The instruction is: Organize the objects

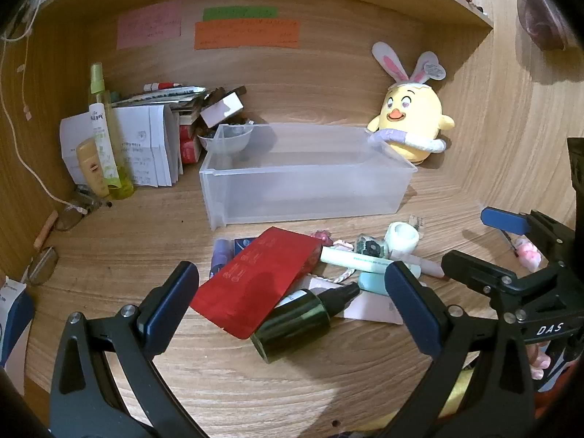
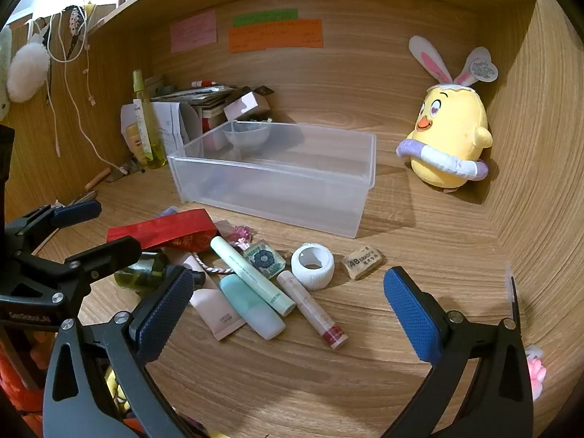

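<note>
We take the translucent plastic bin on the wooden desk as our landmark. It stands empty, with a yellow chick plush to its right and a stack of papers and bottles to its left.

In front of the bin we see the loose pile to be sorted: a red pouch, a dark green dropper bottle lying against the pouch's near edge, a mint green tube, a pale blue tube, a pink tube, a lip tint stick, a white tape roll and an eraser at the pile's right end.

Our left gripper hangs over the pouch and dropper bottle with both pads spread wide, holding nothing. Our right gripper hangs over the tubes and the stick, jaws equally wide and clear of everything. Both sit nearer to us than the bin.
</note>
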`<state>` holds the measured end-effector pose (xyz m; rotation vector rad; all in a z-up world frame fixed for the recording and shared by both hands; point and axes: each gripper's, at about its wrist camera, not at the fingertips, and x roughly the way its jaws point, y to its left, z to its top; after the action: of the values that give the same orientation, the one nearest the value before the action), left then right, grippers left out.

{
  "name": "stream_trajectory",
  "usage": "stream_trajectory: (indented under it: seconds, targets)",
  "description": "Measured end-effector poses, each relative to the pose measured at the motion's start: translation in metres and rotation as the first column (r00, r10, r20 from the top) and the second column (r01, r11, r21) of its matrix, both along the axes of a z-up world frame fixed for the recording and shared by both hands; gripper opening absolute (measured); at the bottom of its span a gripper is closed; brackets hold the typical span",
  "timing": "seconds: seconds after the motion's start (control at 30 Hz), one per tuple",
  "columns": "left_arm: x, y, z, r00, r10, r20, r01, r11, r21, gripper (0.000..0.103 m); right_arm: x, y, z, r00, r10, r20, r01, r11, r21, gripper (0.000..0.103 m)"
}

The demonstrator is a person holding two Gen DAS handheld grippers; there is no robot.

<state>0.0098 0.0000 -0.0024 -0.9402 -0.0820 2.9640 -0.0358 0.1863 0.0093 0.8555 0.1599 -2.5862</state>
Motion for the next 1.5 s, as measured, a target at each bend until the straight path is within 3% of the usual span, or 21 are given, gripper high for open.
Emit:
stream_trajectory:
  seconds: [1.2,1.5]
  targets:
    - [-0.003,-0.001,-0.006,1.000,-0.004,0.020,0.004,1.000,0.013,0.103,-0.004,0.003,-0.001,0.999,0.018,0.040,-0.017,0.999,-0.040,0.103]
    - [-0.012,-0.033,-0.007,1.000,0.011,0.027,-0.013,0.998,0.067,0.103,-0.019,0.006,-0.008,0.999,-0.010,0.039,0.010,1.000,0.004,0.103]
